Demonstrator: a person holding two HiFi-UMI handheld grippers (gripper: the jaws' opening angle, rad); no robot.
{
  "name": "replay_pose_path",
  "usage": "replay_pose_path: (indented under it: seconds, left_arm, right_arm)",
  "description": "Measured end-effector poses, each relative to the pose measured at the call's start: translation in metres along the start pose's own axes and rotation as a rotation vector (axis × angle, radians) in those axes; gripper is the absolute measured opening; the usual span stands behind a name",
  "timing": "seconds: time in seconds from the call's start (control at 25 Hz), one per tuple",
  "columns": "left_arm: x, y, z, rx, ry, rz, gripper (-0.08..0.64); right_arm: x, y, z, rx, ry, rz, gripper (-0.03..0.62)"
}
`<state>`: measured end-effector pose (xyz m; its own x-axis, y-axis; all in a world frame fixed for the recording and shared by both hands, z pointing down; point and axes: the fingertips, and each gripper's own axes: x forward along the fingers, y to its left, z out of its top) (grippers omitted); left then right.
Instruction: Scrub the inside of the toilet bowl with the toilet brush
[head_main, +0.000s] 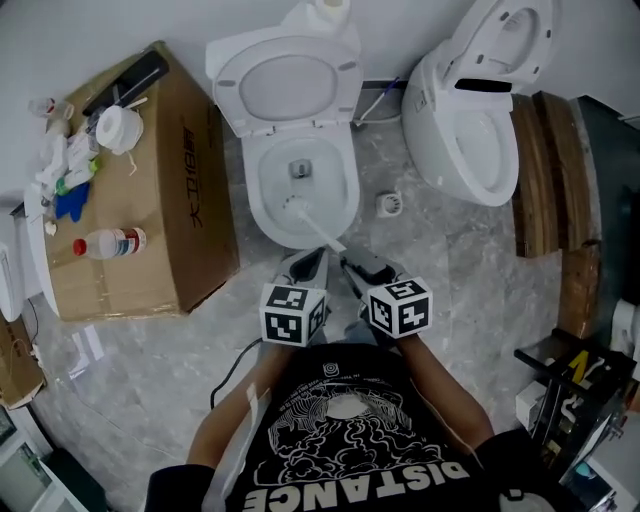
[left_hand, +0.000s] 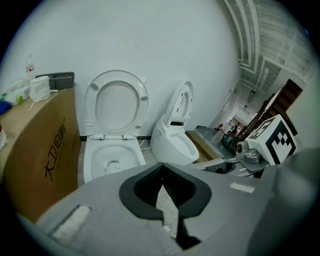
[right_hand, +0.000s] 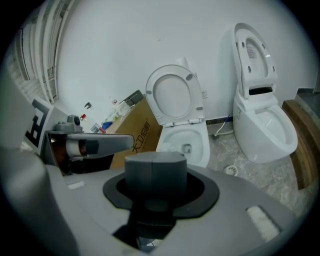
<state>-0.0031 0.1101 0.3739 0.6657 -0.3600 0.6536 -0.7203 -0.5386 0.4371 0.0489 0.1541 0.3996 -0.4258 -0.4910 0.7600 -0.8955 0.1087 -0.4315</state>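
A white toilet (head_main: 252, 190) with its seat and lid raised stands ahead of me. The white toilet brush (head_main: 294, 207) has its head down in the bowl, and its handle slants back toward my grippers. My right gripper (head_main: 357, 263) is shut on the handle's near end; in its own view (right_hand: 155, 175) a grey block hides the grip. Just to its left, my left gripper (head_main: 308, 264) hangs shut and empty over the bowl's front rim. The left gripper view (left_hand: 162, 192) shows the brush head (left_hand: 114, 165) inside the bowl.
A second white toilet (head_main: 470, 130) with its lid up stands to the right, a round floor drain (head_main: 390, 203) between the two. A cardboard box (head_main: 190, 200) with a bottle (head_main: 110, 242) and clutter is at left. Wooden boards (head_main: 545, 170) lie far right.
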Motion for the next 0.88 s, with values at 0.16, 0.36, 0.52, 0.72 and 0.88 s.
replay_pose_path:
  seconds: [0.16, 0.36, 0.52, 0.72, 0.88]
  left_arm:
    - [0.005, 0.032, 0.001, -0.028, 0.023, -0.034, -0.002]
    - [0.014, 0.062, -0.013, -0.078, 0.058, -0.049, -0.002]
    - [0.024, 0.079, -0.026, -0.090, 0.093, -0.045, -0.002]
    - [0.038, 0.098, -0.037, -0.085, 0.129, -0.025, -0.002]
    - [0.051, 0.109, -0.039, -0.107, 0.140, 0.008, -0.002]
  right_arm:
    - [0.023, 0.000, 0.002, 0.021, 0.043, -0.060, 0.164]
    - [0.055, 0.002, -0.005, 0.012, 0.115, -0.096, 0.164]
    - [0.082, -0.002, -0.009, 0.030, 0.145, -0.091, 0.164]
    - [0.115, -0.015, -0.015, 0.036, 0.174, -0.067, 0.164]
    - [0.138, -0.022, -0.019, 0.039, 0.201, -0.024, 0.164]
